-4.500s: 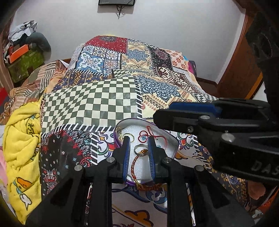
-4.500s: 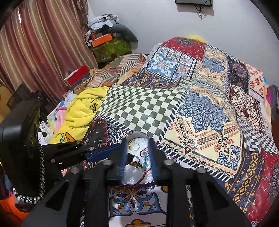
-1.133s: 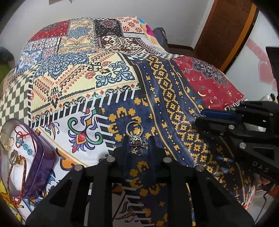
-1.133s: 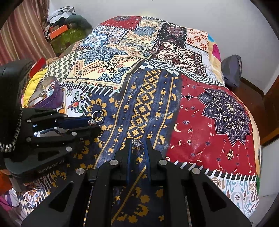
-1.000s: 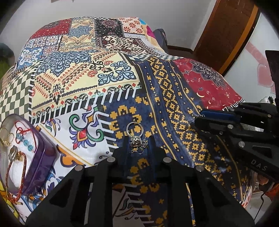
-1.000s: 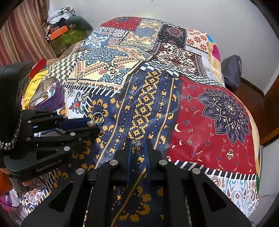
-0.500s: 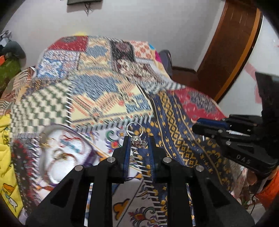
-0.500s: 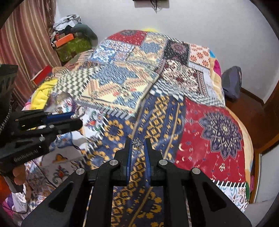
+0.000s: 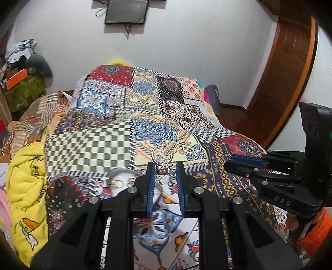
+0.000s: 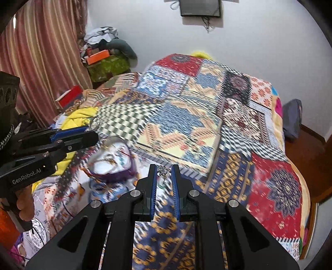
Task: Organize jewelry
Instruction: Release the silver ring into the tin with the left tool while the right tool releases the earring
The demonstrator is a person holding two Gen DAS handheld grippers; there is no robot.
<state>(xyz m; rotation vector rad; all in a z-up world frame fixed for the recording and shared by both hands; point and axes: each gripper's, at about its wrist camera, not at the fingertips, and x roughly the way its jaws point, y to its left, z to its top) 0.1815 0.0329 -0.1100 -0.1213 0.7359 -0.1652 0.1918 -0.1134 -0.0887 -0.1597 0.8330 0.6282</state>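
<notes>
a: item one?
b: silver ring with a stone cluster at its base, hoop standing up above the tips of the left gripper. fingers clamped on the cluster, ring held in the air above the bedspread. the same ring shows small at the left gripper's tip in the right wrist view

a: item two?
b: small silver piece, knotted wire look, pinched between the tips of the right gripper. fingers closed on it with a narrow gap lower down. a thin bit hangs under it. kind of jewelry cannot be told, it is too small

a: container?
b: purple-walled jewelry case, lid open, pale lining up, lying on the bedspread ahead and left of the right gripper. blurred in that view. in the left wrist view only its far edge shows, just left of the left gripper's fingers, with gold hoops inside

a: how do the grippers lie?
b: left gripper above and left of the case in the right wrist view. right gripper to the right in the left wrist view, well apart from the ring

a: surroundings?
b: patchwork bedspread over the whole bed, yellow blanket bunched at its left edge, dark frame on the white wall, striped curtain, wooden door
</notes>
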